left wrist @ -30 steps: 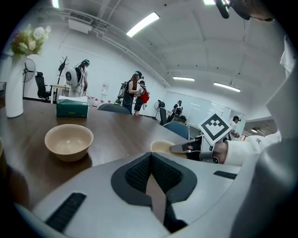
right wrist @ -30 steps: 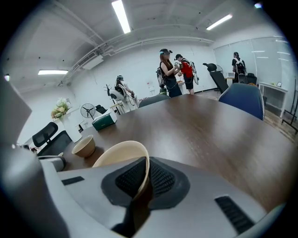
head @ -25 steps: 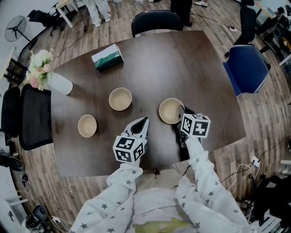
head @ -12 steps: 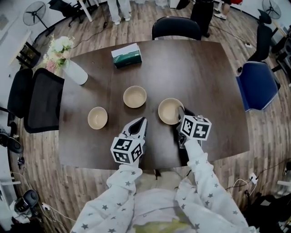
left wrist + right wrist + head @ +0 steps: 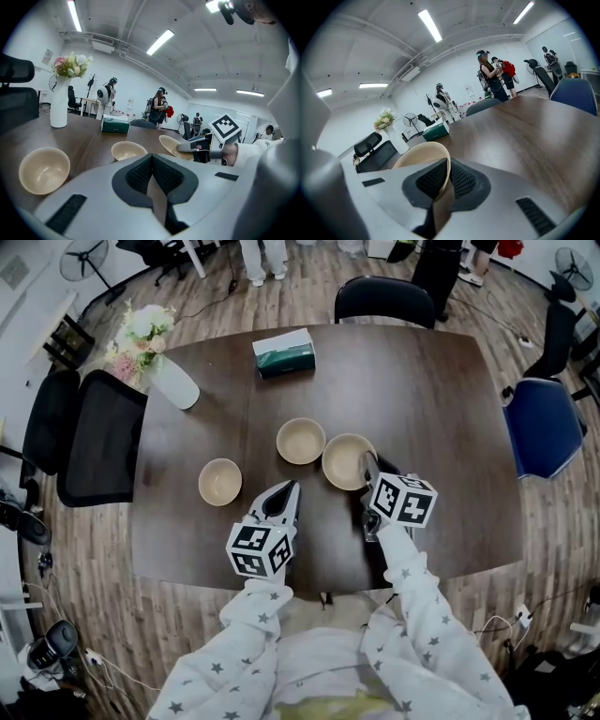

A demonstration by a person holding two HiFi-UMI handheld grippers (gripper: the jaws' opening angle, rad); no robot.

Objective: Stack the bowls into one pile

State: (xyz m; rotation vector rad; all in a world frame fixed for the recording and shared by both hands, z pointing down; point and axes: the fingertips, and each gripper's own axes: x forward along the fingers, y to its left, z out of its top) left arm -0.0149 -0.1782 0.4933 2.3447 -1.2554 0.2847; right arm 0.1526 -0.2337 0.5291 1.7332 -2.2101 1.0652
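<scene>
Now the right gripper (image 5: 367, 467) pinches the rim of a tilted beige bowl (image 5: 342, 460) just beside the middle bowl (image 5: 301, 441), while the left gripper (image 5: 291, 489), jaws pressed together on nothing, hovers near the third bowl (image 5: 220, 482), with bare table (image 5: 427, 404) toward the right edge.

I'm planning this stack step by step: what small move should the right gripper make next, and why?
Probably shift left in the head view and centre the held bowl over the middle bowl before lowering it. The right gripper is shut on the held bowl's rim, and that bowl is beside the middle bowl, not yet above it.
</scene>
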